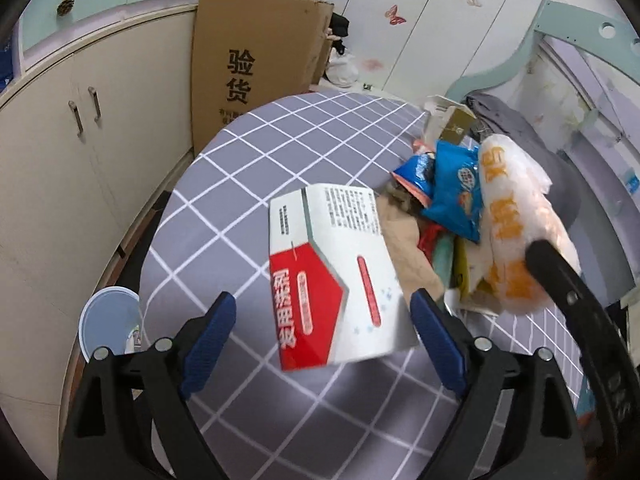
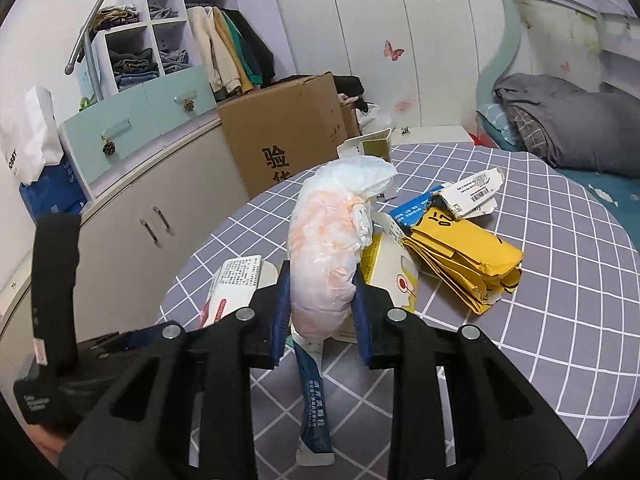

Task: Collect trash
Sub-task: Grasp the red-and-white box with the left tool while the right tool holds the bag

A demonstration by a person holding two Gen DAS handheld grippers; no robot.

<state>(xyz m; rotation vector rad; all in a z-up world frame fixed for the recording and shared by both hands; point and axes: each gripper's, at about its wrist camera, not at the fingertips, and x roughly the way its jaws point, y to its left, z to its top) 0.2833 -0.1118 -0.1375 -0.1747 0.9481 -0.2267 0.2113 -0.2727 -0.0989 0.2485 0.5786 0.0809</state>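
On the checked table [image 1: 248,168], right hand-held gripper [image 2: 320,312] clamping plastic bag [image 2: 324,248], left hand-held gripper [image 1: 324,332] apart, perhaps astride box [image 1: 332,276].

The table [image 1: 248,168] is showing grey cloth with a white grid. At frame centre, the box [image 1: 340,280] is wearing white with a red panel. Right of it, a blue snack packet [image 1: 456,188] and orange-printed white bag [image 1: 516,232]; yellow envelopes [image 2: 468,260] are glowing centre-right.

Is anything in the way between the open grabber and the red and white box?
No, nothing visible blocks it. The left gripper is open and the red and white box lies right ahead of its fingers on the checked tablecloth. The trash pile sits off to the box's right side.
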